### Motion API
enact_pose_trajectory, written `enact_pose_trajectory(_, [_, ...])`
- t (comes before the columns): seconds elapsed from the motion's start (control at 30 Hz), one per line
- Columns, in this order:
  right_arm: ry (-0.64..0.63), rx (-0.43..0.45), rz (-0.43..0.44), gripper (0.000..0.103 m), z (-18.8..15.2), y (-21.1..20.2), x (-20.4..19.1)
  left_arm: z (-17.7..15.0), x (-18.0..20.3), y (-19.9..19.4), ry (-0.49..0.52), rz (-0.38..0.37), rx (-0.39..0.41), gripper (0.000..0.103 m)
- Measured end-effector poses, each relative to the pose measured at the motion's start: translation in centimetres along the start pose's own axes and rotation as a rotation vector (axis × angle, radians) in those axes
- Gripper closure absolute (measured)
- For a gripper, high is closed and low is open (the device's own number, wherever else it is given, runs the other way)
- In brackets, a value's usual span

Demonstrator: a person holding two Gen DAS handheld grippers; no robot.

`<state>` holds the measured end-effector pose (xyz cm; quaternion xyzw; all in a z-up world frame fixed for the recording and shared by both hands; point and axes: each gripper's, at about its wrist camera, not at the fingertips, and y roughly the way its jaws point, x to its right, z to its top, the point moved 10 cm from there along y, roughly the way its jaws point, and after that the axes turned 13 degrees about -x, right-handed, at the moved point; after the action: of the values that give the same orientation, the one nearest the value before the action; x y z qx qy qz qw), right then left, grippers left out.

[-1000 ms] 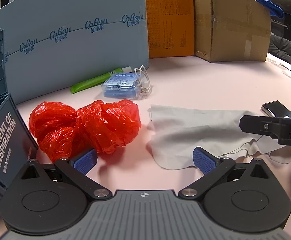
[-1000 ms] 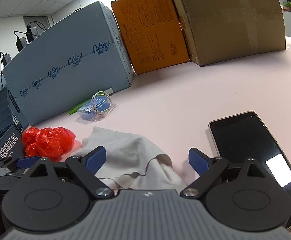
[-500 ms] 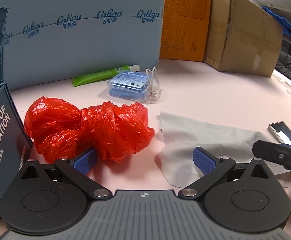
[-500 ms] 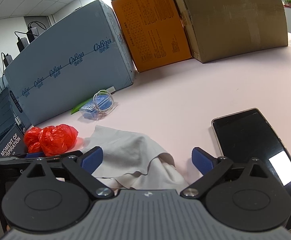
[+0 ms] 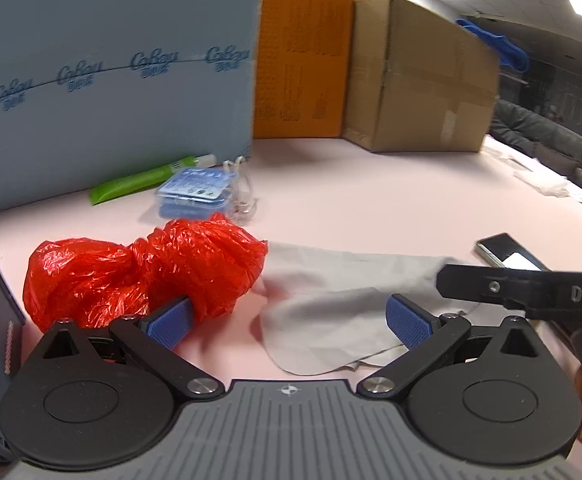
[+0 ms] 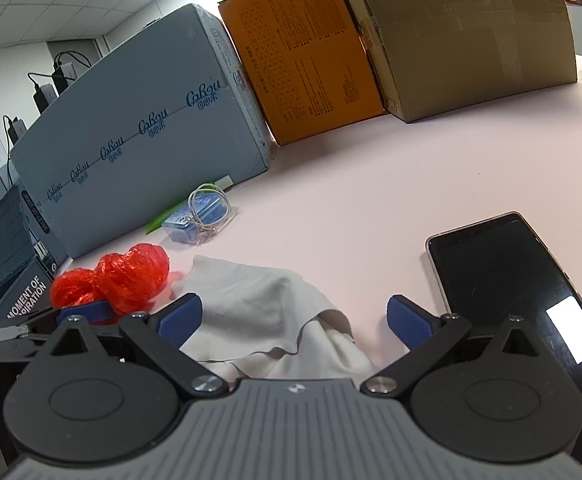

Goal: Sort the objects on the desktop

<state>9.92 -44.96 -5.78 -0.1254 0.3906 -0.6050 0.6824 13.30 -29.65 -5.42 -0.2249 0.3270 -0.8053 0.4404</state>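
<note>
A crumpled red plastic bag (image 5: 147, 272) lies on the pink table, with a grey cloth (image 5: 343, 300) spread to its right. My left gripper (image 5: 289, 322) is open and low over the table. Its left pad (image 5: 169, 322) sits against the bag's front edge, and its right pad is over the cloth. Nothing is gripped. My right gripper (image 6: 295, 320) stands open over the cloth's (image 6: 251, 300) bunched near end, holding nothing. A black phone (image 6: 507, 276) lies face up just right of it. In the right wrist view the red bag (image 6: 131, 276) shows at the left.
A blue packet with a clear cord (image 5: 199, 196) and a green tube (image 5: 139, 184) lie behind the bag. A blue-grey box (image 5: 111, 92), an orange box (image 5: 303, 68) and a brown carton (image 5: 419, 76) wall the back. A dark box (image 6: 23, 296) stands at the left.
My left gripper has swung slightly, and its left pad now sits at the red bag's front. The right gripper's jaws have spread a little wider. The objects have not moved.
</note>
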Motion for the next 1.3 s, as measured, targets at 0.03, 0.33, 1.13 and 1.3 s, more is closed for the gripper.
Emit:
enact_pose_trajectory(0.03, [0.002,0.002,0.004,0.002,0.0,0.0,0.0,0.0,0.1,-0.1,0.008,-0.007,0.004,0.001])
enact_pose_trajectory(0.33, [0.018,0.009,0.024,0.002,0.1,-0.1,0.1,0.5,-2.5,0.4,-0.069,0.075,-0.004,0.001])
enact_pose_trajectory(1.13, [0.023,0.030,0.109,0.002,0.2,-0.6,-0.3,0.0,1.0,-1.8,0.066,-0.086,0.075,0.001])
enact_pose_trajectory(1.3, [0.012,0.019,0.115,0.002,0.1,-0.5,-0.5,0.1,0.8,-0.4,0.059,-0.040,0.029,0.001])
